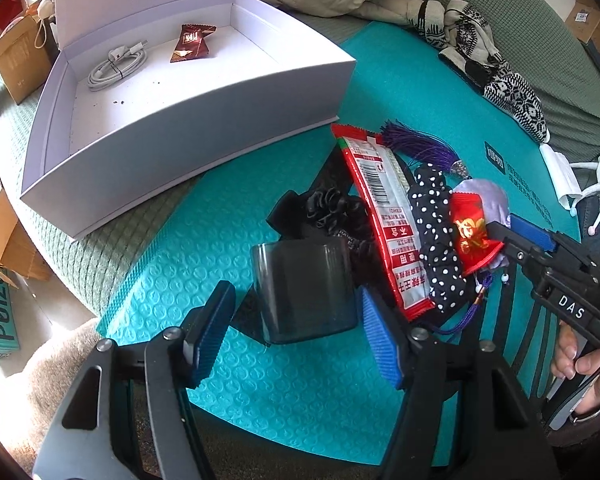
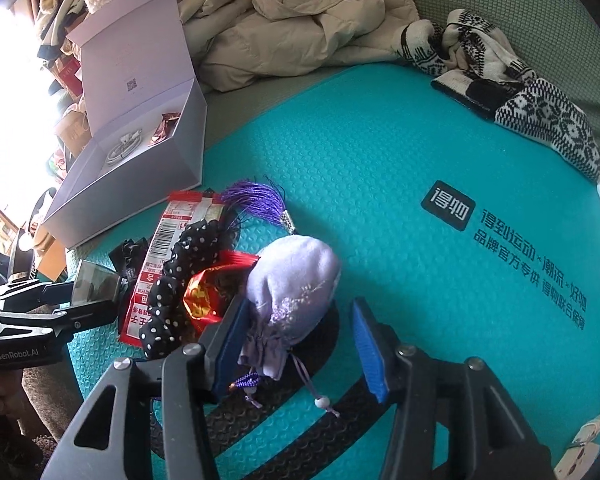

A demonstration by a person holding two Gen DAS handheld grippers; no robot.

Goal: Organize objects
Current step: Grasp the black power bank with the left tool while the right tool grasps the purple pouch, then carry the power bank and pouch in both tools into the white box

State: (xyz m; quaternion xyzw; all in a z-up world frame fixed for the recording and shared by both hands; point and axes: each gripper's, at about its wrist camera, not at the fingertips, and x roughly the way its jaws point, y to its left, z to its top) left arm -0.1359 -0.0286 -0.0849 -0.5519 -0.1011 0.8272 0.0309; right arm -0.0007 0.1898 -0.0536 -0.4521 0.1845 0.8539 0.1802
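Left hand-held gripper (image 1: pixel 292 328): jaws apart, flanking a dark translucent cup (image 1: pixel 304 288) lying on the teal mat (image 1: pixel 300 380), pads not pressing it. Right hand-held gripper (image 2: pixel 296 344): jaws wide, lilac pouch (image 2: pixel 292 284) between them, touching only the left pad. Beside the pouch: red candy wrapper (image 2: pixel 204 296), polka-dot scrunchie (image 2: pixel 172 280), red-and-white snack packet (image 2: pixel 160 248), purple tassel (image 2: pixel 256 200). Farther off: open white box (image 1: pixel 204 120) holding a coiled cable (image 1: pixel 116 64).

box (image 1: pixel 204 120): 1 | cable (image 1: pixel 116 66): 1 | brown sachet (image 1: pixel 192 42): 1 | dark cup (image 1: pixel 304 288): 1 | red-white packet (image 1: pixel 384 216): 1 | small red packet (image 1: pixel 474 236): 1 | dotted scrunchie (image 1: pixel 436 236): 1 | black scrunchie (image 1: pixel 332 212): 1 | lilac pouch (image 2: pixel 292 284): 1 | purple tassel (image 1: pixel 416 146): 1 | teal mat (image 1: pixel 400 76): 1 | grippers: 2
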